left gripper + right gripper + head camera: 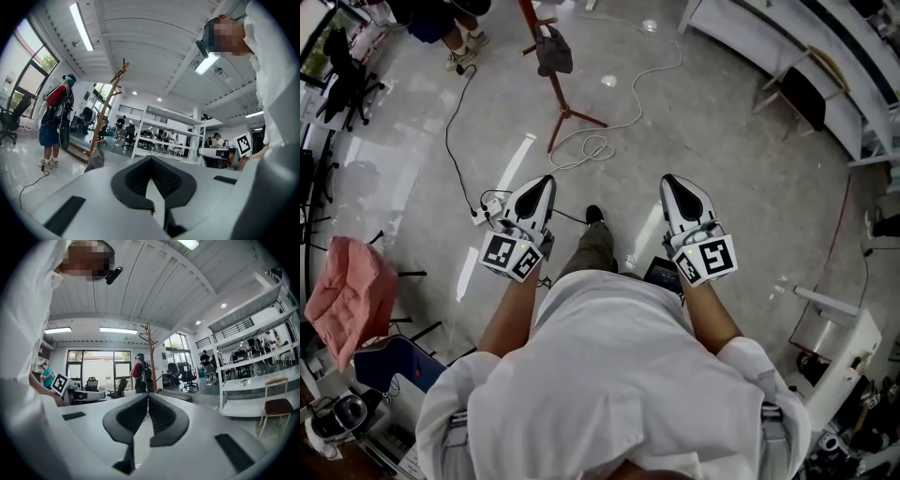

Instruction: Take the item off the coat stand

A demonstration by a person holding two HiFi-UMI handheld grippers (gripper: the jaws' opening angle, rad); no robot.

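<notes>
White shirt fabric (609, 375) on the wearer's shoulders filled the bottom of the head view. Just beyond it I had the white, black-padded left gripper (546, 183) and its twin, the right gripper (668, 183), held out level, each with its jaws pressed together on nothing. Past them, a loose white cable (598, 141) wandered over the glossy grey floor (722, 169). Farther on stood the reddish-brown wooden tripod coat stand (557, 94). On its pole hung the dark grey, slumped item (553, 52), well apart from both grippers.

I judged it to be cloth, maybe a cap or a small bag. That would make it light, limp and not fragile, and likely to sag and swing once lifted. I would have pinched a thick fold or its rim close to the hook, then raised it up and clear.

No brand or lettering was readable on it. The only print I could see was the square black-and-white markers on the gripper cubes (511, 255).
</notes>
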